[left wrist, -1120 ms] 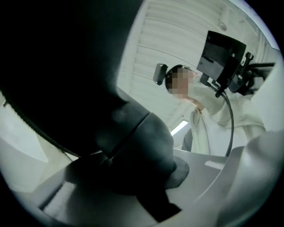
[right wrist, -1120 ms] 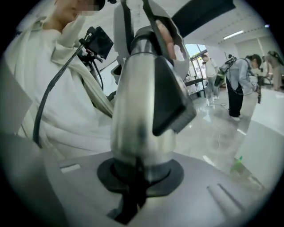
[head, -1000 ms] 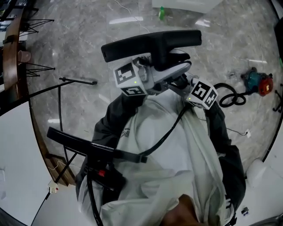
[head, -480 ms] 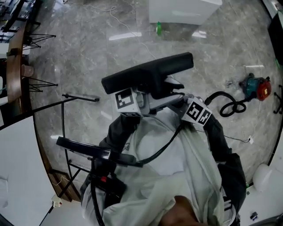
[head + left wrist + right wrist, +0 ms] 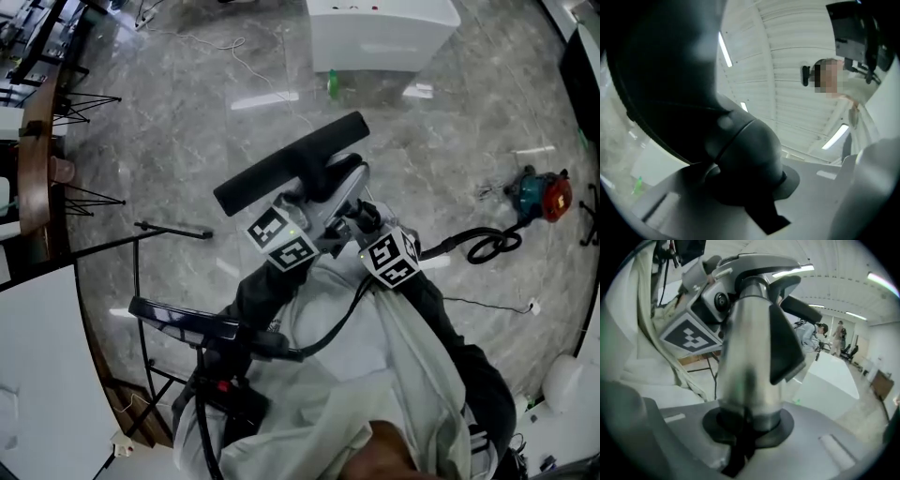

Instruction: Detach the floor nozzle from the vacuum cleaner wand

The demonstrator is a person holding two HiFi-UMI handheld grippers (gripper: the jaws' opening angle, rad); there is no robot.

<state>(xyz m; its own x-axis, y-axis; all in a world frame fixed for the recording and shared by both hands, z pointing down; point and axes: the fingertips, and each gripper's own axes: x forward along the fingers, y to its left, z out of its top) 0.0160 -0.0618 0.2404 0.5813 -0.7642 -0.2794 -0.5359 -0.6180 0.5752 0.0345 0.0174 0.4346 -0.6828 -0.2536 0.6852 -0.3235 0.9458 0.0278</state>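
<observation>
I hold the black floor nozzle (image 5: 291,164) up in front of the person, slanted with its right end higher. My left gripper (image 5: 314,202) is shut on the nozzle's black neck (image 5: 740,159), and the nozzle's dark body (image 5: 661,70) fills the upper left of the left gripper view. My right gripper (image 5: 361,220) is shut on the silver wand tube (image 5: 750,357), which rises from between its jaws (image 5: 750,423). The left gripper's marker cube (image 5: 689,336) shows just left of the tube. The joint between nozzle and wand is hidden among the grippers.
A white cabinet (image 5: 380,33) and a green bottle (image 5: 332,82) stand on the marble floor beyond. A blue and red machine (image 5: 539,195) with a black hose (image 5: 483,246) lies at the right. A black stand (image 5: 173,230) and a wooden table edge (image 5: 37,141) are at the left.
The nozzle has tipped from nearly level to slanted and sits lower in the head view. Both grippers have moved down and closer together with it, still gripping.
</observation>
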